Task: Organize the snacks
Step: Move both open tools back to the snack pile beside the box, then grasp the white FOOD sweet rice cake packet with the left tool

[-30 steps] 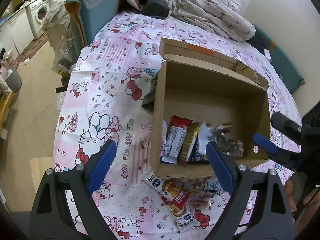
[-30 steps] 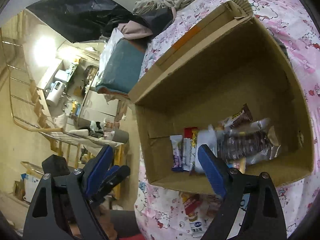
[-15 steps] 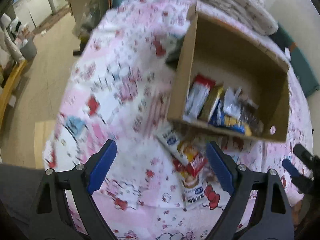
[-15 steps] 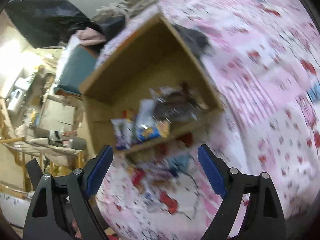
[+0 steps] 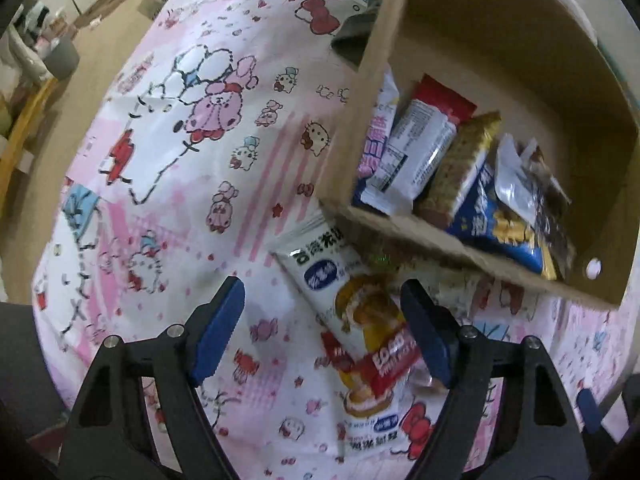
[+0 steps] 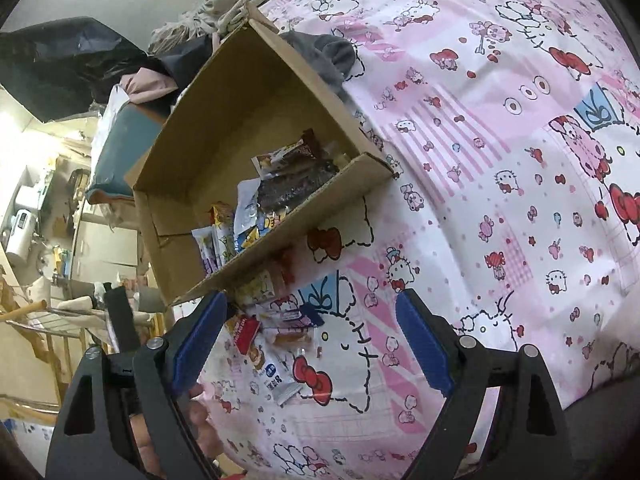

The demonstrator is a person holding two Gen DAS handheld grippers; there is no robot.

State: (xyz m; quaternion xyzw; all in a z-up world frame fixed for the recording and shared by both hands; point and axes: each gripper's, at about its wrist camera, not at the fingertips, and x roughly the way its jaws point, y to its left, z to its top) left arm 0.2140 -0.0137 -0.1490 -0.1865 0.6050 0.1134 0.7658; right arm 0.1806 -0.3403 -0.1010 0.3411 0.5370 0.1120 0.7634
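Left jaws: closing, blue pads either side of a long white cake packet (image 5: 356, 320) without pressing it; left gripper (image 5: 322, 320) points steeply down at the cloth.
Packet writing, left view: Chinese characters on white, a blue oval badge, a red band with white lettering too blurred to read.
Packet place: on the pink cartoon-cat cloth (image 5: 180, 140), by its near edge, top end tucked against the near wall of the cardboard box (image 5: 420, 236).
Box contents, left view: upright snack packs (image 5: 424, 152), red-topped white, tan cracker, blue, silver foil; print unreadable.
Right jaws: spread wide, nothing between them; right gripper (image 6: 308, 340) tilts down over the cloth.
Right view, loose snacks: small wrappers (image 6: 276, 328) lie outside the box's near wall.
Right view, surroundings: grey garment (image 6: 324, 54) behind the box; a hand (image 6: 196, 424) below the left pad.
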